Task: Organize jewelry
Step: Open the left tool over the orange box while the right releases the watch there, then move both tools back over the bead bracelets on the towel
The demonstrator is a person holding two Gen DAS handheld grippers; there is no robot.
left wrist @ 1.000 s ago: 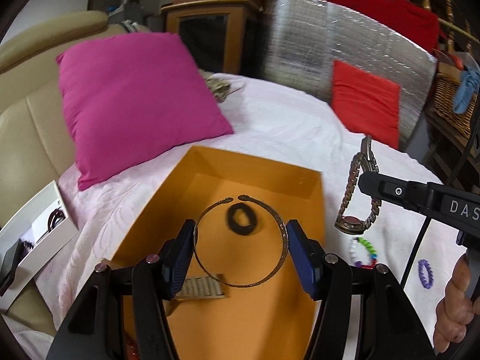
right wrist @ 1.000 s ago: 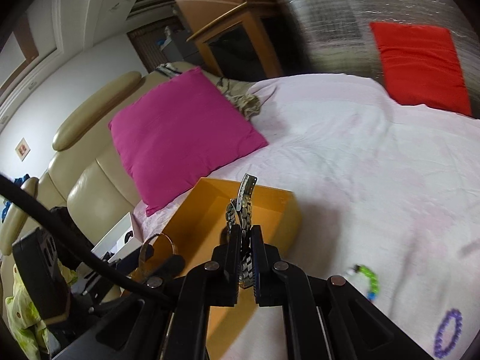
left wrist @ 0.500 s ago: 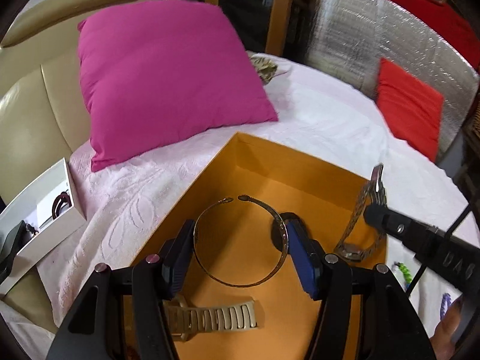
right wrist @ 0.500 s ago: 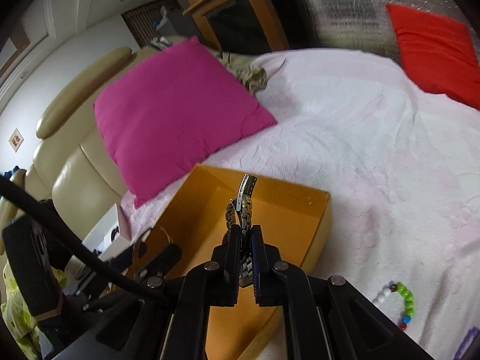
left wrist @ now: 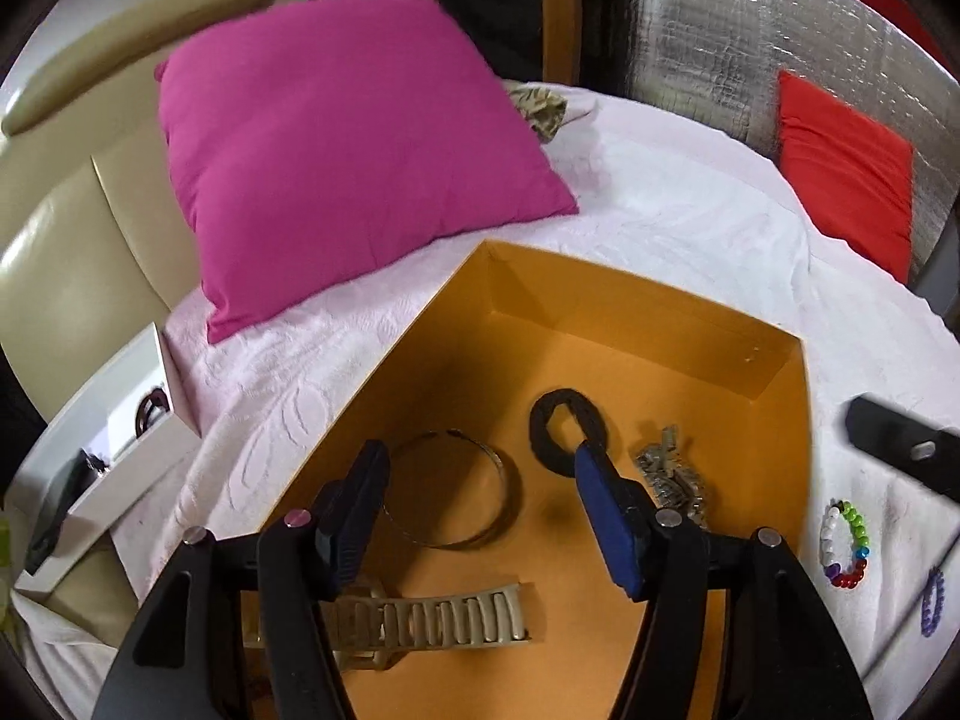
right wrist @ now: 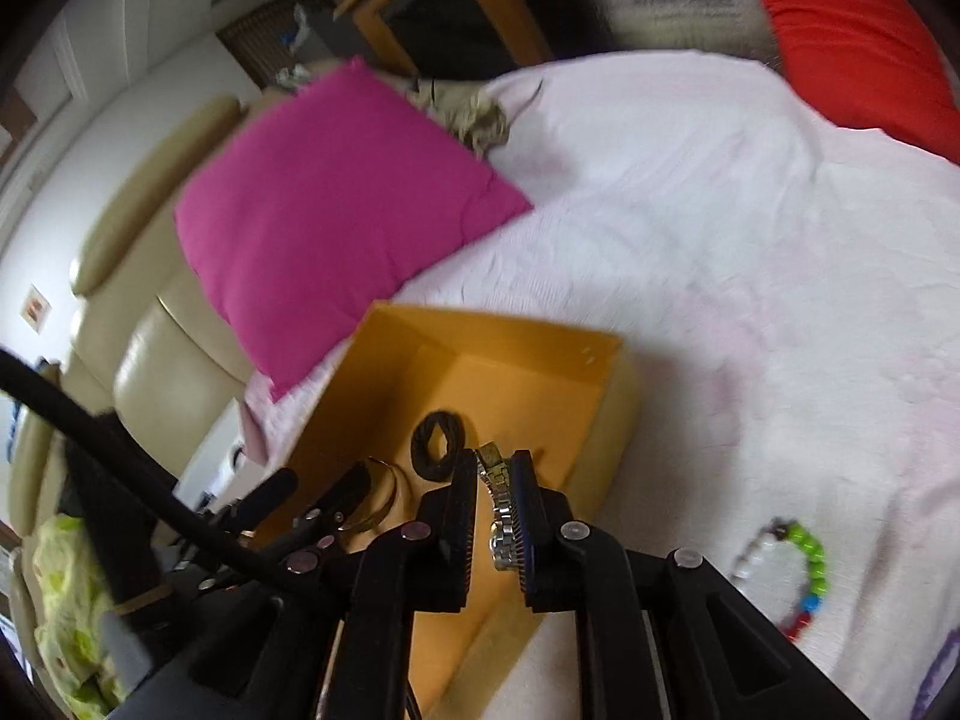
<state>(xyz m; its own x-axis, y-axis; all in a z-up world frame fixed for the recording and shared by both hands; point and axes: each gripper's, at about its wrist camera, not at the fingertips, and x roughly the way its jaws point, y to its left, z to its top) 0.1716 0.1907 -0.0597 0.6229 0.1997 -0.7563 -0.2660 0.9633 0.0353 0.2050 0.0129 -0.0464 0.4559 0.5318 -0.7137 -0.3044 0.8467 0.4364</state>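
An orange box sits on the pink bedspread. In it lie a thin metal bangle, a black ring-shaped band, a silver link watch and a beige watch strap. My left gripper is open above the box, with the bangle lying loose between its fingers. In the right wrist view my right gripper stands slightly open over the box, with the silver watch lying between its fingers. Its tip shows at the right of the left wrist view.
A magenta pillow lies behind the box. A multicoloured bead bracelet and a purple bracelet lie on the bedspread right of the box. A white box sits at the left by a beige sofa. A red cushion leans at the back right.
My left gripper opened and let the bangle down into the box. My right gripper lowered the silver watch into the box and opened.
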